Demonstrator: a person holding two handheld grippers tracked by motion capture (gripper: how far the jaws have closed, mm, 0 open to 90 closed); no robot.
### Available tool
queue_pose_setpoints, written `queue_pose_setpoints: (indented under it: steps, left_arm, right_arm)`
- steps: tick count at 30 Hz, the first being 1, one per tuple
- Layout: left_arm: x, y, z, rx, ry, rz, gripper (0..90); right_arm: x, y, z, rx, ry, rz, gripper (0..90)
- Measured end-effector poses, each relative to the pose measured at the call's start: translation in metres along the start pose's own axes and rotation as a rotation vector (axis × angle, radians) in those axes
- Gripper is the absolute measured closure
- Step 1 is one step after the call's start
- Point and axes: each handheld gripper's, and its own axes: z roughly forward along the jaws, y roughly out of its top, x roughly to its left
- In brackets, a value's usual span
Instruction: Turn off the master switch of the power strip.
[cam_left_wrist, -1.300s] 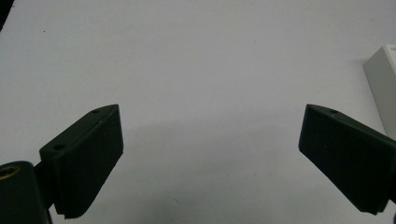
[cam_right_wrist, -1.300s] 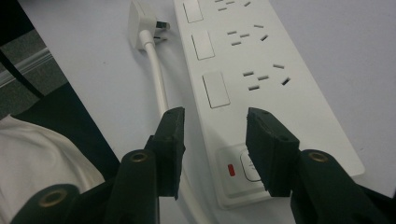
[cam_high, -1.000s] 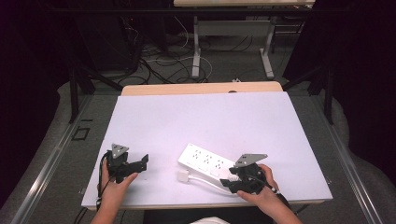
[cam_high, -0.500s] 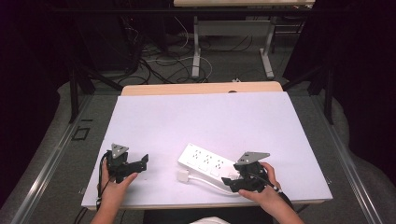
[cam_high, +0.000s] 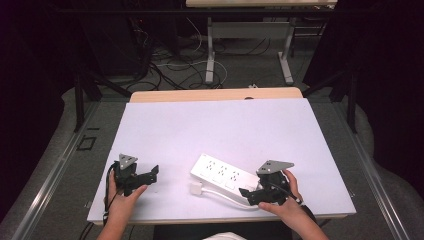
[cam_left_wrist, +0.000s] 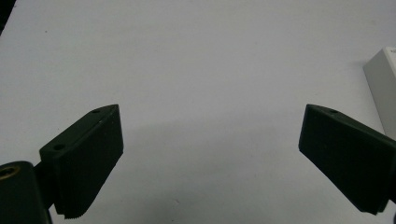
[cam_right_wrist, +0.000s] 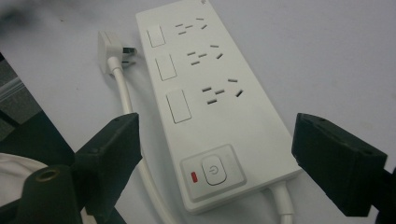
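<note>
Power strip (cam_right_wrist: 212, 105), white with three socket sets, three switches and a power button by a red light, lies flat near the front edge of the white table (cam_high: 225, 125), its cord (cam_right_wrist: 126, 116) running alongside to a plug (cam_right_wrist: 109, 49) near its far end. Right gripper (cam_right_wrist: 215, 163) sits at the strip's button end, its jaws just having opened wide, standing either side of the strip without pressing it. Left gripper (cam_left_wrist: 210, 158) rests well apart to the left, jaws wide open over bare table, holding nothing.
</note>
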Motion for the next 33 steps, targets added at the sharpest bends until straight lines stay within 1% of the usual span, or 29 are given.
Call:
queue_pose_setpoints:
  steps: [2,3,5,8,9,12,13,14,16,17,18,20,22,23,26,31,33]
  left_arm:
    - [0.000,0.000,0.000,0.000,0.000,-0.001,6.5]
    - [0.000,0.000,0.000,0.000,0.000,0.000,6.5]
    - [0.000,0.000,0.000,0.000,0.000,-0.001,6.5]
    - [0.000,0.000,0.000,0.000,0.000,-0.001,6.5]
    - [0.000,0.000,0.000,0.001,0.000,-0.001,6.5]
    - [0.000,0.000,0.000,-0.001,0.000,-0.005,6.5]
    - [0.000,0.000,0.000,-0.001,0.000,-0.005,6.5]
    - [0.000,0.000,0.000,-0.001,0.000,-0.006,6.5]
    - [0.000,0.000,0.000,-0.008,-0.001,-0.008,6.5]
    - [0.000,0.000,0.000,-0.007,-0.001,-0.008,6.5]
    - [0.000,0.000,0.000,-0.007,-0.001,-0.008,6.5]
    - [0.000,0.000,0.000,-0.007,-0.001,-0.008,6.5]
    - [0.000,0.000,0.000,-0.008,0.000,-0.008,6.5]
    - [0.000,0.000,0.000,-0.008,0.000,-0.005,6.5]
    - [0.000,0.000,0.000,-0.007,0.000,-0.005,6.5]
    - [0.000,0.000,0.000,-0.007,0.001,-0.008,6.5]
    - [0.000,0.000,0.000,-0.007,0.002,-0.010,6.5]
  right_arm:
    - [-0.001,0.000,-0.001,0.007,-0.007,-0.007,14.5]
    - [-0.002,0.000,-0.002,0.002,-0.011,-0.013,13.9]
    - [-0.003,0.000,-0.003,-0.011,-0.024,-0.002,11.1]
    - [-0.003,0.001,-0.004,-0.006,-0.022,0.009,9.2]
    - [-0.005,0.000,-0.004,-0.018,-0.028,0.006,6.6]
    - [-0.006,0.001,-0.005,-0.022,-0.037,0.007,4.3]
    - [-0.007,0.001,-0.005,-0.031,-0.040,0.013,2.3]
    - [-0.008,0.001,-0.007,-0.024,-0.039,0.020,0.3]
    - [-0.010,0.001,-0.008,-0.037,-0.052,0.021,0.0]
    - [-0.011,0.001,-0.009,-0.030,-0.057,0.021,0.0]
    - [-0.013,0.001,-0.010,-0.032,-0.074,0.025,0.0]
    - [-0.014,0.001,-0.010,-0.041,-0.083,0.022,0.0]
    - [-0.017,0.000,-0.011,-0.033,-0.096,0.022,0.0]
    - [-0.019,0.000,-0.012,-0.037,-0.102,0.032,0.0]
    - [-0.022,0.000,-0.014,-0.041,-0.111,0.036,0.0]
    - [-0.030,-0.002,-0.017,-0.066,-0.132,0.056,0.0]
    - [-0.034,-0.002,-0.020,-0.064,-0.142,0.064,0.0]
